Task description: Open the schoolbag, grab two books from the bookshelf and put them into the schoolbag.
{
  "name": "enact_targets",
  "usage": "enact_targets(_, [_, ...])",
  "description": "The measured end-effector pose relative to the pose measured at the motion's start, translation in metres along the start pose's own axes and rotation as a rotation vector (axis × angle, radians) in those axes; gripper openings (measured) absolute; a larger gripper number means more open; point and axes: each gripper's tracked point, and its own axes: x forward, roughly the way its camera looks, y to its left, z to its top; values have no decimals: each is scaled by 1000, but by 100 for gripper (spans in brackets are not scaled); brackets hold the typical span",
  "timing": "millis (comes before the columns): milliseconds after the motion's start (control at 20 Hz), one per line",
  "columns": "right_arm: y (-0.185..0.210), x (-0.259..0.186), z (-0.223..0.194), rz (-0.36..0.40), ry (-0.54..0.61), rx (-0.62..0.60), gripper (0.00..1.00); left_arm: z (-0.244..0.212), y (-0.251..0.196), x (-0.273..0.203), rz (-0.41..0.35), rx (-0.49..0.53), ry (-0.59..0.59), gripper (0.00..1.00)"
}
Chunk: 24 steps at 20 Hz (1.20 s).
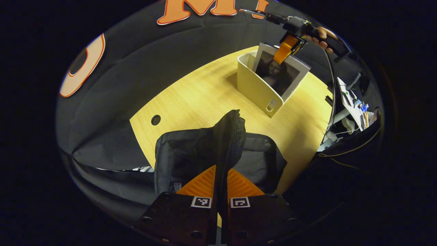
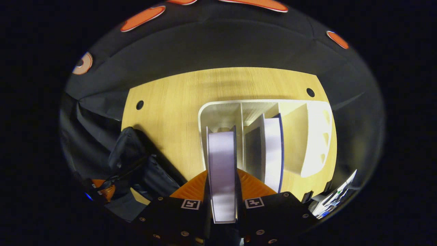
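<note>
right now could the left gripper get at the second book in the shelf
Probably not: the left gripper is clamped on the schoolbag flap, and the second book stands in the bookshelf across the table.

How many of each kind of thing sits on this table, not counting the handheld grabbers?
Books: 2, one gripped, one beside it
Bookshelf: 1
Schoolbag: 1
Total: 4

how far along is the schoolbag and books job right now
Done: the black fabric schoolbag looks opened, the left gripper shut on its zipper flap. In hand: the right gripper clamps the first white-paged book in the white plastic bookshelf. Left: bagging it, then the second blue-edged book.
</note>
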Motion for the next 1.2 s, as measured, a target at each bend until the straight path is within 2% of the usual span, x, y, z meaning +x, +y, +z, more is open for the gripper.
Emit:
enact_targets(400, [-15, -79, -18, 69, -141, 124, 32, 4, -3, 6, -40, 5, -42, 6])
enact_targets(450, [-16, -87, -22, 77, -156, 141, 41, 3, -2, 7, -42, 14, -46, 6])
enact_targets(500, [-14, -94, -28, 91, -172, 151, 33, -3, 1, 10, -45, 20, -49, 6])
enact_targets(600, [-16, -106, -38, 97, -213, 167, 31, 1, 3, 10, -50, 37, -61, 6])
enact_targets(750, [-5, -106, -67, 134, -223, 214, 29, 1, 3, 10, -62, 51, -72, 6])
enact_targets(1050, [49, -78, -125, 334, -188, 323, 28, 7, -1, 9, -75, 68, -100, 6])
enact_targets(1200, [72, -60, -144, 397, -164, 350, 28, 9, -3, 7, -69, 72, -105, 6])
